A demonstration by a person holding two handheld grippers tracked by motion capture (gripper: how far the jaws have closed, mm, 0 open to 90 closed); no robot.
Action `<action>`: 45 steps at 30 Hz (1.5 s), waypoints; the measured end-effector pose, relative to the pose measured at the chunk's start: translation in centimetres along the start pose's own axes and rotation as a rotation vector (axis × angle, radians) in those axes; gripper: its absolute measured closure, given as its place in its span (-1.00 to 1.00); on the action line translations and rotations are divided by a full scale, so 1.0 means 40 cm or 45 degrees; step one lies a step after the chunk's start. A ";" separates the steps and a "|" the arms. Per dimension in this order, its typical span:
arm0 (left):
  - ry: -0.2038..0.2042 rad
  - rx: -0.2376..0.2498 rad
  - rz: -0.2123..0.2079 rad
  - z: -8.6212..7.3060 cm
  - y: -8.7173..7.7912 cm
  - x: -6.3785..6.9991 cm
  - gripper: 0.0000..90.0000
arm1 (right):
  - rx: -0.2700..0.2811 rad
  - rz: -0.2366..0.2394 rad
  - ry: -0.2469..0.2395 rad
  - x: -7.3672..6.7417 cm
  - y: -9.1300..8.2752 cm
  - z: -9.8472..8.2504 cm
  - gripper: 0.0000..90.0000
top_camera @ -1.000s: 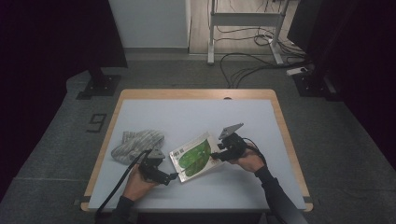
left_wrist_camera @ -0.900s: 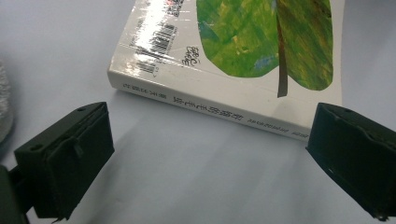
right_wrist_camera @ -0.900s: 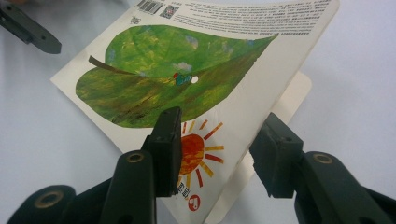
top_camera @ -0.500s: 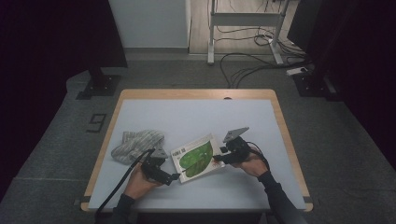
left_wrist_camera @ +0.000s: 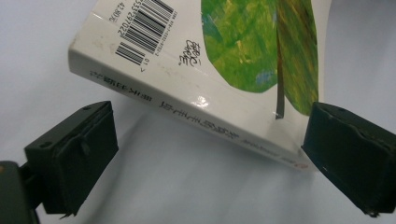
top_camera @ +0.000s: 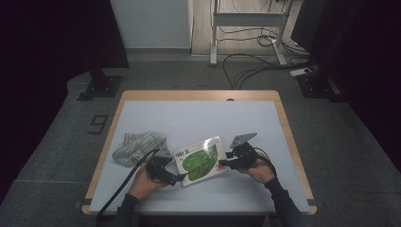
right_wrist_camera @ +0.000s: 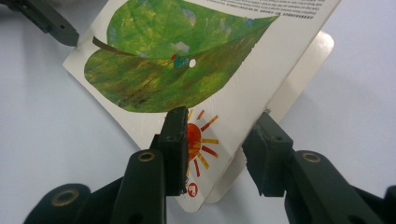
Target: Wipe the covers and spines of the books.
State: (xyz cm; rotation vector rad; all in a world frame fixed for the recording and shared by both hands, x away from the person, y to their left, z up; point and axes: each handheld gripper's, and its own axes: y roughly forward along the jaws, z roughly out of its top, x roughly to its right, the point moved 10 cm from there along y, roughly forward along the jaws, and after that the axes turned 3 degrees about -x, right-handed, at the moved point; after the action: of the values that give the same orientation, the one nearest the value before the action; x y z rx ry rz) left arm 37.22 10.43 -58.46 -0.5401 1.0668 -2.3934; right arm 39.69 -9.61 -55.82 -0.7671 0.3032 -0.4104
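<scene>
High view looks down on a pale table (top_camera: 198,113) where a picture book (top_camera: 201,160) with a green leaf on its cover lies near the person's edge, a grey striped cloth (top_camera: 138,147) to its left. Left gripper (left_wrist_camera: 210,154) sits at the book's spine corner with jaws spread wide, one jaw tip against the corner and nothing pinched. Right gripper (right_wrist_camera: 217,149) has just been closing its jaws around the book's lifted cover at the opposite corner, one jaw over the printed sun, the other behind the page.
</scene>
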 end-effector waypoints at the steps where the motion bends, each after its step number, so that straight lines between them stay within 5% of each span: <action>1: -0.002 0.003 -0.005 0.002 0.003 -0.001 -0.89 | 0.001 0.000 -0.005 0.000 0.000 -0.001 0.36; 12: 0.029 0.018 -0.006 0.027 -0.007 0.011 -0.58 | -0.003 0.024 0.036 0.004 0.001 -0.014 0.33; 20: 0.045 0.018 0.025 0.038 -0.018 0.013 -0.46 | -0.010 -0.010 0.056 0.023 0.006 -0.008 0.00; 28: 0.070 0.021 0.054 0.055 -0.029 0.012 -0.33 | -0.002 -0.014 0.175 0.069 0.027 0.009 -0.36; 35: 0.060 0.040 0.058 0.073 -0.037 0.006 -0.18 | 0.035 0.109 0.206 0.060 0.040 0.030 -0.11; 45: 0.056 0.059 0.102 0.108 -0.061 -0.007 0.07 | 0.083 0.032 0.177 0.062 0.012 0.050 0.06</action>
State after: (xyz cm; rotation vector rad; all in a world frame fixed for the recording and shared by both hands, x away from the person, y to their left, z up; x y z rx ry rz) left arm 39.08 9.50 -53.94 -0.4229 1.0292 -2.3636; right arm 42.80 -9.24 -55.07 -0.6712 0.4273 -0.4487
